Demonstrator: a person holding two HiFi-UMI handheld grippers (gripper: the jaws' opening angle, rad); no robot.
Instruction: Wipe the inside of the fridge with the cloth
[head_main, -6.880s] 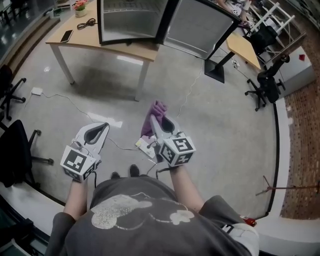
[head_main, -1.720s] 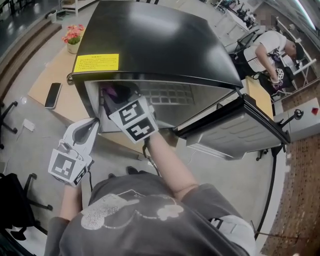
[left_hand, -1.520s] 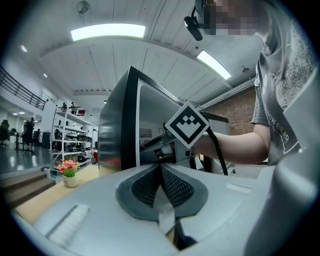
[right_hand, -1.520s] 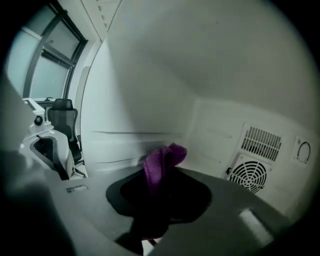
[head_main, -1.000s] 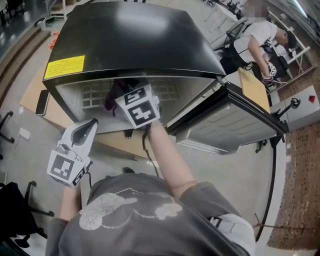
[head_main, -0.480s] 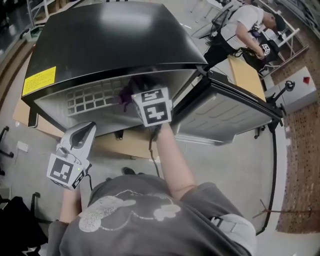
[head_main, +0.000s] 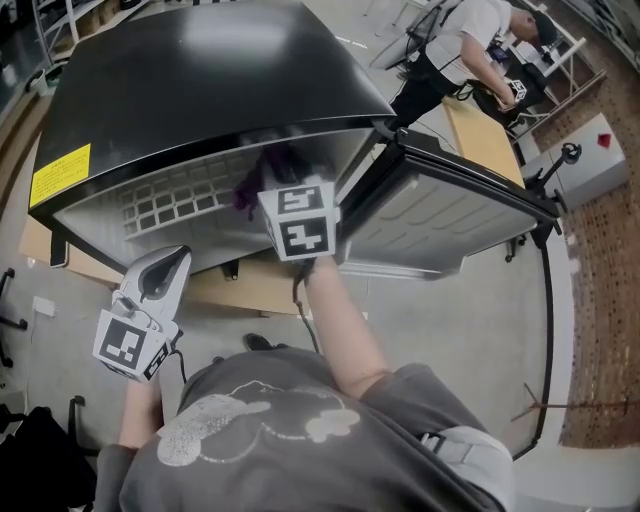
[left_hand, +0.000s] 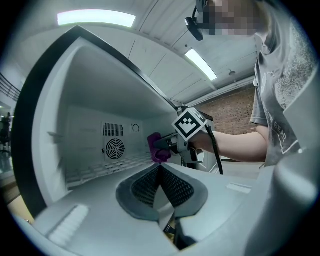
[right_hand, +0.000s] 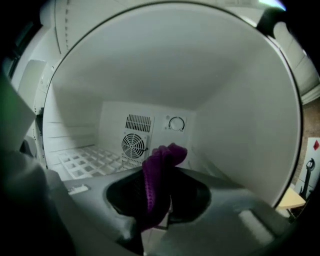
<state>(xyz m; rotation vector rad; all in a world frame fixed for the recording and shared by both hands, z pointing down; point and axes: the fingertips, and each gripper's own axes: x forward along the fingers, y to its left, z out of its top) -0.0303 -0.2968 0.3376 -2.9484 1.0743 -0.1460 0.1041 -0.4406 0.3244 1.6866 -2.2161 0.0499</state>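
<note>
Cloth (right_hand: 159, 172), purple and bunched, is clamped between the jaws of the right hand-held gripper (right_hand: 159, 202), with its loose end standing up above them. This hand-held gripper reaches into the open cavity of a black-topped fridge (head_main: 200, 90) with white inner walls. The cloth sits above the white wire shelf (head_main: 170, 200), in front of the back wall; whether it touches any wall cannot be told. A round fan grille (right_hand: 134, 145) and a small dial (right_hand: 176, 123) show on that back wall. The fridge door (head_main: 440, 215) stands swung open to the right. The left hand-held gripper (head_main: 172, 262) hangs outside the fridge, low at its front left, jaws pressed together with nothing between them. The fridge stands on a wooden surface (head_main: 225, 287). A yellow label (head_main: 60, 172) is stuck on the fridge's top front edge. Another person (head_main: 450, 40) bends over a desk in the background.
</note>
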